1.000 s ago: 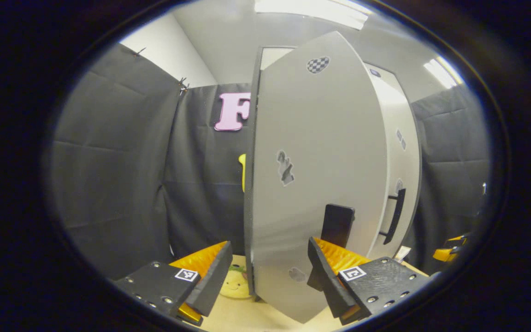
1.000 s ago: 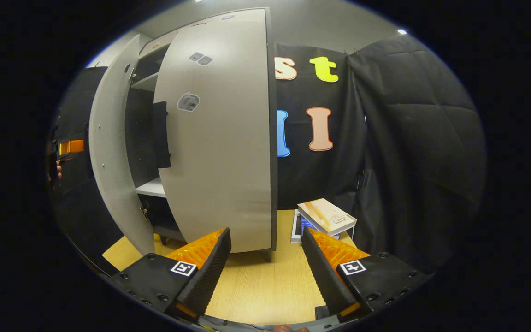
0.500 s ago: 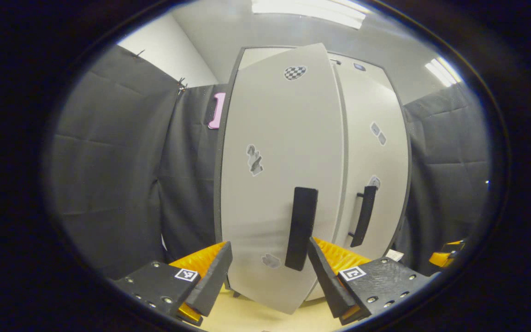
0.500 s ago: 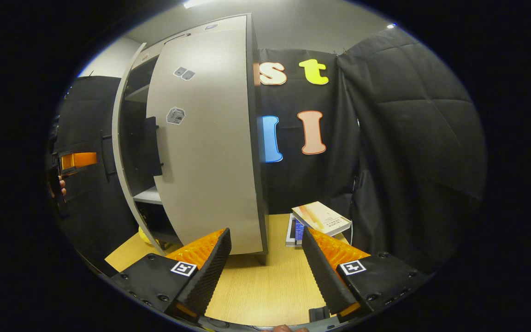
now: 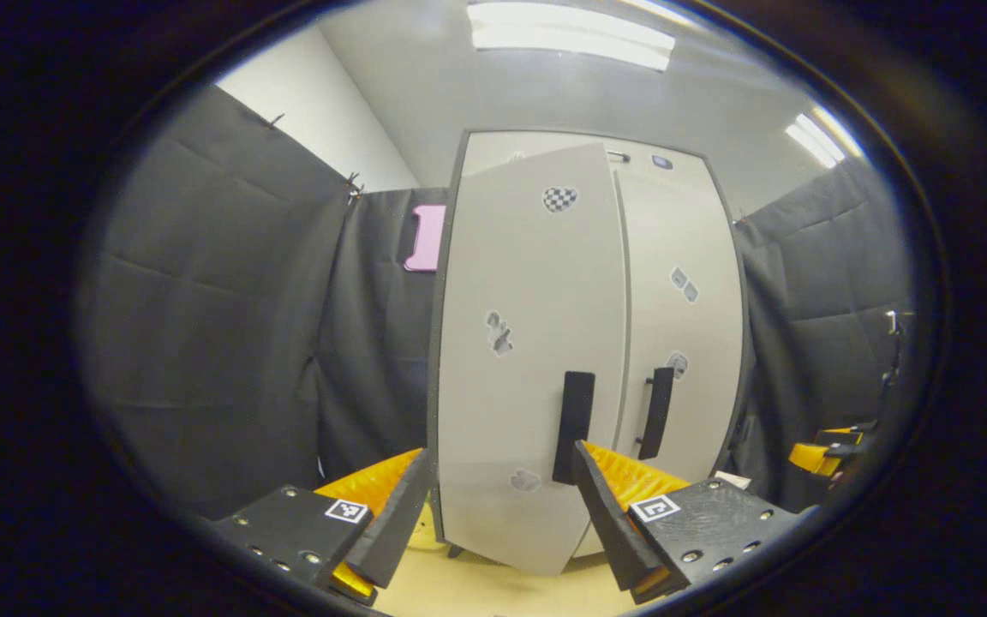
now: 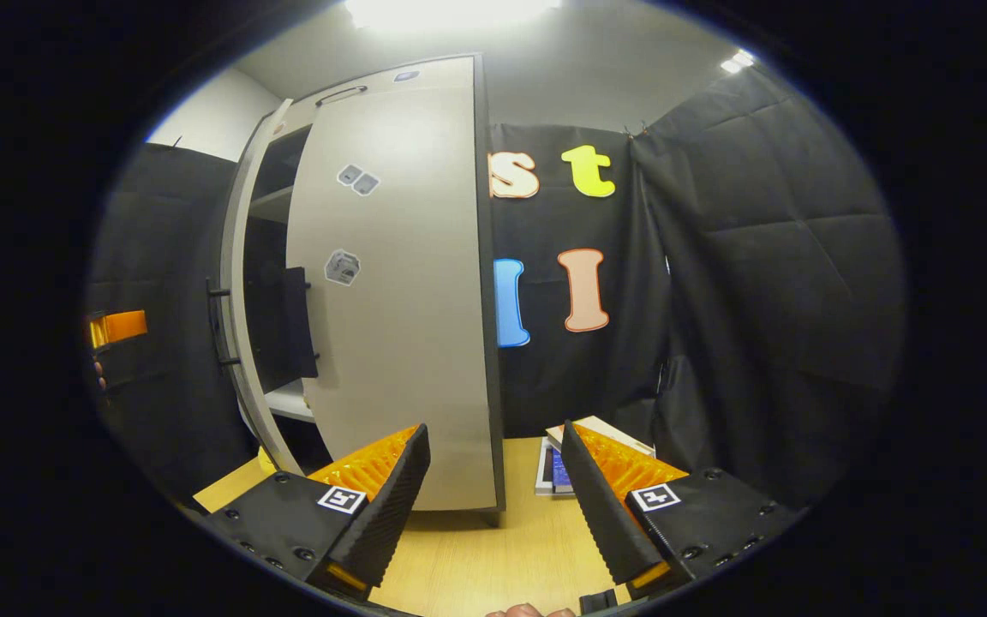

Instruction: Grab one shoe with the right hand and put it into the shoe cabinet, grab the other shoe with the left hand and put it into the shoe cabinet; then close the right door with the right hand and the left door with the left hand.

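The tall grey shoe cabinet (image 5: 682, 257) stands straight ahead in the left gripper view. Its left door (image 5: 528, 343) stands slightly ajar, its lower edge out in front of the frame. The right door (image 5: 686, 326) looks flush with the frame. Each door carries a dark vertical handle (image 5: 575, 424). My left gripper (image 5: 502, 510) is open and empty, a short way back from the left door. In the right gripper view the right door (image 6: 399, 300) faces me and the left door's edge (image 6: 241, 283) leaves a gap onto a shelf (image 6: 288, 401). My right gripper (image 6: 493, 506) is open and empty.
A stack of books (image 6: 555, 467) lies on the wooden table (image 6: 493, 557) right of the cabinet. Something yellow (image 6: 264, 463) peeks out by the cabinet's foot. Black cloth walls close in on both sides. The other gripper (image 5: 819, 450) hangs at the far right of the left gripper view.
The left door has swung from well open to almost shut. My left gripper has drawn back from it. The right gripper has drifted slightly back and tilted up.
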